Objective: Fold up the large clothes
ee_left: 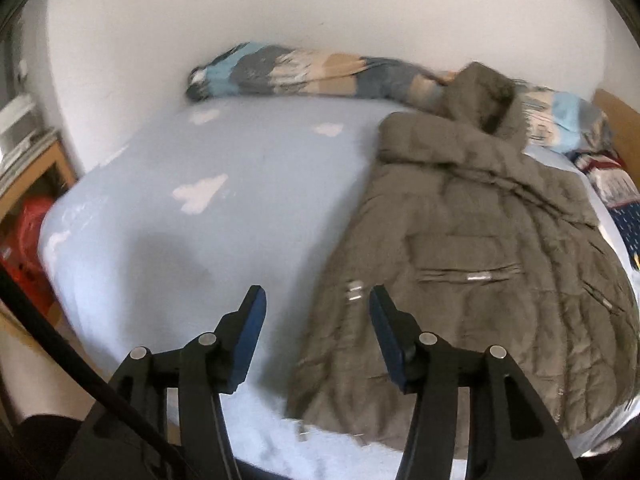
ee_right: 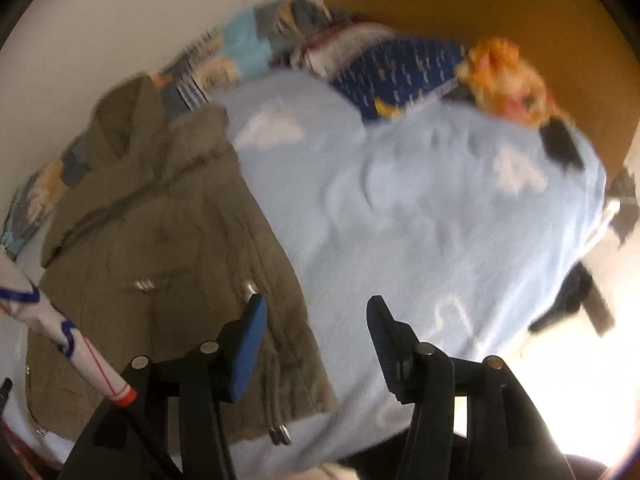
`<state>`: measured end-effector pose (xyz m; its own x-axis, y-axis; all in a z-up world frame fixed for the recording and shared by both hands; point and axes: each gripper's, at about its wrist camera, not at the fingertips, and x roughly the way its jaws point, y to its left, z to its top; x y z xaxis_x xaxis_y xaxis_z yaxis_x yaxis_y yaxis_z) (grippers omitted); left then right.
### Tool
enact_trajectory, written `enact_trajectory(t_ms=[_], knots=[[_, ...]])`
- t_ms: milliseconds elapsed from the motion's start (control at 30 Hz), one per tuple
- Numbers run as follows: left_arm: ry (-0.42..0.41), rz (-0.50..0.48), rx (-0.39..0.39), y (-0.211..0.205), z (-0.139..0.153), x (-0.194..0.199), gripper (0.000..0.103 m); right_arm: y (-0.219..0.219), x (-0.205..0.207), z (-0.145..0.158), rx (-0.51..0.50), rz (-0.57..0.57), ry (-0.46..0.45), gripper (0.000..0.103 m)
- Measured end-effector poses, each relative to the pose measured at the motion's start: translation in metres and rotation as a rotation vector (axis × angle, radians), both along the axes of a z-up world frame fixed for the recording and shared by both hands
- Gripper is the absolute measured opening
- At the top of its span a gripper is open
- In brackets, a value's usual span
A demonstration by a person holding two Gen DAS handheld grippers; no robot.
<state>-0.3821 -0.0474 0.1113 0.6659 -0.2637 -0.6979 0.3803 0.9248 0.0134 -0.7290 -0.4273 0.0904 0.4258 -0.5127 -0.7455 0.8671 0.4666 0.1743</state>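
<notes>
An olive-brown padded coat [ee_left: 472,248] with a hood lies spread on the light blue sheet of the bed [ee_left: 208,216]. In the left wrist view it fills the right half, and my left gripper [ee_left: 316,304] hangs above its left hem, open, with nothing between the blue pads. In the right wrist view the coat [ee_right: 160,264] lies at the left. My right gripper [ee_right: 316,312] hovers over the coat's right edge and the bed sheet [ee_right: 420,216], open and empty.
A rolled patterned duvet [ee_left: 304,72] lies along the wall at the far edge. A dark blue pillow [ee_right: 396,68] and an orange soft toy [ee_right: 504,80] rest by the wooden headboard [ee_right: 480,4]. A wooden shelf [ee_left: 36,168] stands left of the bed.
</notes>
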Motion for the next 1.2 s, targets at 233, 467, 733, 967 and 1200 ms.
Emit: enact_trajectory(t_ms=[233,467,733,967,1200], knots=[[-0.076,-0.249,0.089,-0.097,-0.009,-0.061,0.064,0.055,0.070,0.013,-0.102,0.260,0.008,0.057],[-0.100,-0.380,0.190,-0.148,-0.051,-0.096,0.064,0.112,0.131,-0.021,-0.103,0.446,0.086,0.058],[-0.065,-0.368,0.214,-0.152,-0.079,-0.088,0.069,0.098,0.137,-0.062,-0.027,0.459,0.180,0.060],[-0.043,-0.359,0.201,-0.149,-0.087,-0.085,0.075,0.099,0.140,-0.071,-0.015,0.459,0.191,0.068],[-0.039,-0.359,0.201,-0.149,-0.087,-0.083,0.077,0.096,0.143,-0.074,-0.003,0.451,0.191,0.072]])
